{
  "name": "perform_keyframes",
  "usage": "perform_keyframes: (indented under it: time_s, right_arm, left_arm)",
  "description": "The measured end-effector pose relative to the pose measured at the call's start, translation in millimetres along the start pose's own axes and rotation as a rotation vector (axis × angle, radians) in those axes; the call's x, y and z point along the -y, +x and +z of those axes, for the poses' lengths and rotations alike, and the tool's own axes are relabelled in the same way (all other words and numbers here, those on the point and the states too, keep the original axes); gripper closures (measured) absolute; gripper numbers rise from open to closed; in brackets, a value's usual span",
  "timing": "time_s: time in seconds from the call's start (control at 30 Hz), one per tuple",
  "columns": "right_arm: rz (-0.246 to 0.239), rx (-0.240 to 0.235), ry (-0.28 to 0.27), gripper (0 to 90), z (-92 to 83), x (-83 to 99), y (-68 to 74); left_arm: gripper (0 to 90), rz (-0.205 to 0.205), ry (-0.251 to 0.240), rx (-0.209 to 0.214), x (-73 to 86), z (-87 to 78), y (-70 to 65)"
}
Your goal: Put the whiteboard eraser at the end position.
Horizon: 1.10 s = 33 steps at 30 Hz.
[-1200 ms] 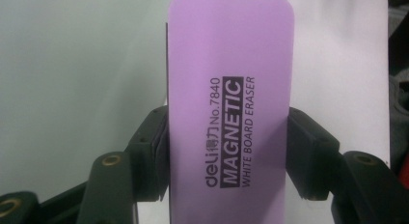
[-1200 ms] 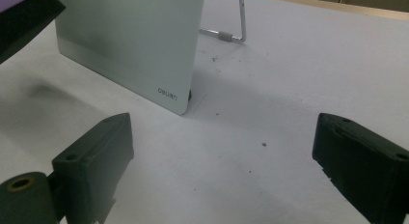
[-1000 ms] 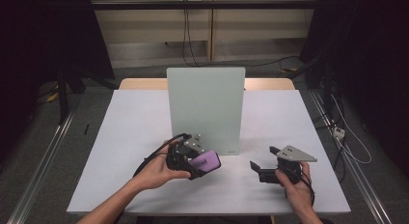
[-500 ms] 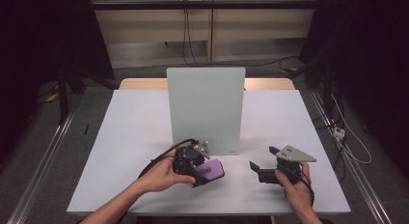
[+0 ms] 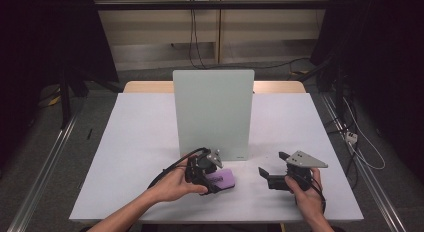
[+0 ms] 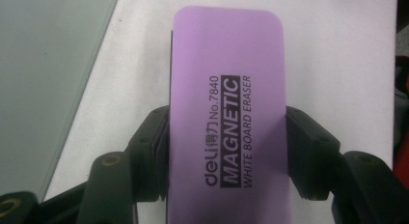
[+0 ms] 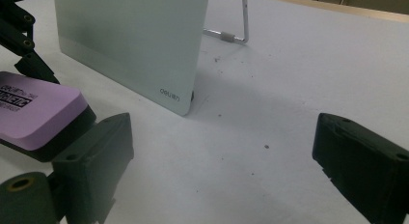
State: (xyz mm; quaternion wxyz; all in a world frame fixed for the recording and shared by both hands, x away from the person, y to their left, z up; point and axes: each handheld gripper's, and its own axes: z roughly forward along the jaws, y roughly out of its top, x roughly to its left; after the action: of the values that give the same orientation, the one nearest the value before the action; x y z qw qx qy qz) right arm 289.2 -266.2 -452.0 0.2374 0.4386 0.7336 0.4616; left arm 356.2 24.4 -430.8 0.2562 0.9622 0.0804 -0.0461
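Observation:
A purple whiteboard eraser (image 5: 225,178) with a black felt base lies flat and low at the table, just in front of the upright whiteboard (image 5: 213,112). My left gripper (image 5: 216,180) is shut on it. In the left gripper view both black jaws press the long sides of the eraser (image 6: 226,113), whose label reads "magnetic white board eraser". I cannot tell whether its base touches the table. My right gripper (image 5: 270,163) rests to the right, held in a hand. It is open, and nothing lies between its jaws in the right gripper view (image 7: 222,151), where the eraser (image 7: 34,110) shows at the left.
The white table (image 5: 135,142) carries the pale green glass whiteboard (image 7: 130,35), which stands on a wire stand (image 7: 243,26) at the middle. Dark floor, rails and cables surround the table. A few small specks lie on the surface near the board's corner.
The left gripper has sunk toward the table and shifted a little to the right with the eraser, which now lies flatter. The right gripper has stayed put.

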Motion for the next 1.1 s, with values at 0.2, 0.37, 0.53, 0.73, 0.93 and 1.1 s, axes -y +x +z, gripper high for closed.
perform_keyframes:
  time_s: [0.2,0.37,0.53,0.73,0.93,1.1]
  right_arm:
    - [0.001,0.000,0.000,7.0,0.1,0.0,-0.2]
    - [0.001,0.003,0.001,7.0,0.0,0.1,-0.2]
    - [0.000,-0.001,0.000,7.0,0.0,0.0,0.0]
    - [0.003,0.003,0.000,7.0,-0.2,-0.1,-0.1]
    - [0.003,0.002,0.000,7.0,-0.1,0.1,-0.6]
    - [0.004,0.001,0.001,7.0,0.0,0.0,-0.8]
  left_arm:
    - [40.8,-0.007,-0.016,0.000,2.2,1.2,1.9]
    - [37.7,-0.017,-0.035,-0.010,3.0,2.6,1.6]
    - [31.0,-0.012,-0.044,0.001,3.6,3.7,3.5]
    - [17.2,-0.002,-0.054,-0.011,2.7,4.5,1.1]
    - [8.8,-0.023,-0.097,-0.034,2.7,0.8,3.2]
    - [7.4,-0.052,-0.141,-0.068,4.8,-7.2,6.6]
